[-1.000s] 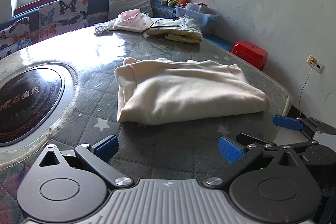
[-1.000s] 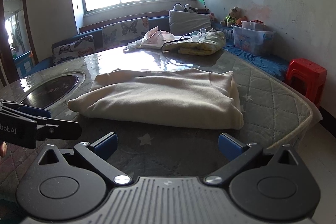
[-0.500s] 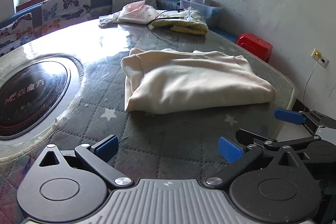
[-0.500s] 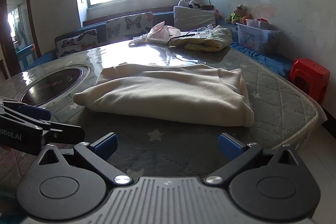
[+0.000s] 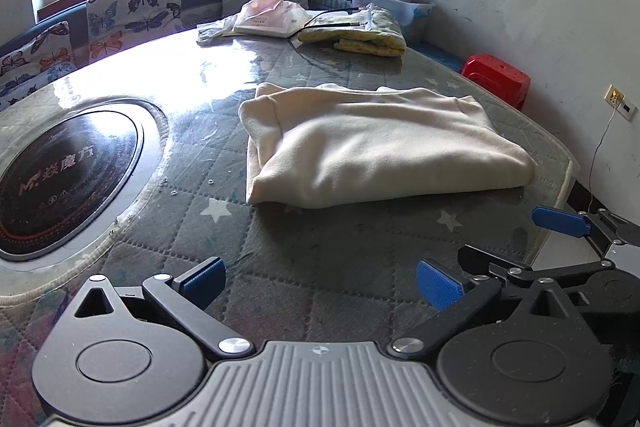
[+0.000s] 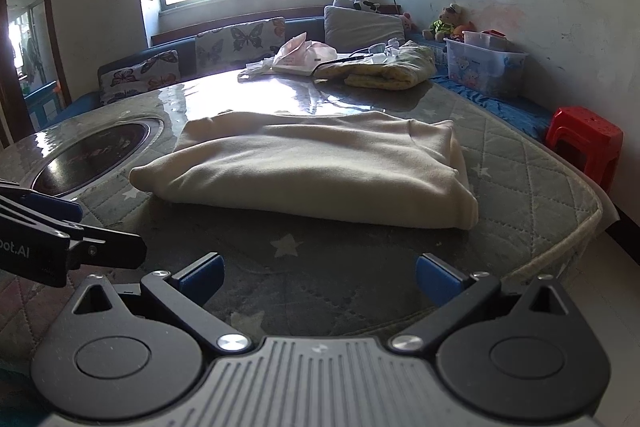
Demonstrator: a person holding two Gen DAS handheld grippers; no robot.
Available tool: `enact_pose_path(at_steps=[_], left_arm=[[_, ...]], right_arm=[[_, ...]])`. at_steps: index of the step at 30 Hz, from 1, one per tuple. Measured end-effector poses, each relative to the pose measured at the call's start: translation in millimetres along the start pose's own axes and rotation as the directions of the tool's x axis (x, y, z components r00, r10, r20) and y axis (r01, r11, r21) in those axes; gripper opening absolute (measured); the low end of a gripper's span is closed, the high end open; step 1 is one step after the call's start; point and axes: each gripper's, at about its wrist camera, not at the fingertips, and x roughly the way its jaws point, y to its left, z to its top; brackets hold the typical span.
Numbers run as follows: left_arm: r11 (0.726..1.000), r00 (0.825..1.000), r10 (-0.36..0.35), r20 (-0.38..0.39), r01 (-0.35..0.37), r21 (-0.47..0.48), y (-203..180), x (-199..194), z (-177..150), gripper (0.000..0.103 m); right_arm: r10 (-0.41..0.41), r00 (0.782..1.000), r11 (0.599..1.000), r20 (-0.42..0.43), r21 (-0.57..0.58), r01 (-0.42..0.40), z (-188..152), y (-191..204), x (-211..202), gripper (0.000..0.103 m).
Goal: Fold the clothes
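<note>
I'm reading the cream garment (image 5: pixel 376 143) as soft, light fleece, floppy and probably sliding easily on the glossy tabletop (image 5: pixel 224 75); best taken at the near corners. It's lying folded in a thick rectangle just right of the black inset disc (image 5: pixel 60 179). My left hand-held gripper (image 5: pixel 320 277) and right hand-held gripper (image 6: pixel 318 275) are both hovering near its front edge, jaws wide apart, holding nothing.
</note>
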Motion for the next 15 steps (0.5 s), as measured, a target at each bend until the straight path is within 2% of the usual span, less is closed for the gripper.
enact_pose_path(at_steps=[15], left_arm=[[1.0, 1.0, 0.016, 0.015, -0.015, -0.021, 4.8, -2.2, -0.7, 0.103]], right_arm=[[0.008, 1.0, 1.0, 0.013, -0.008, -0.008, 4.2, 1.3, -3.7, 0.103]])
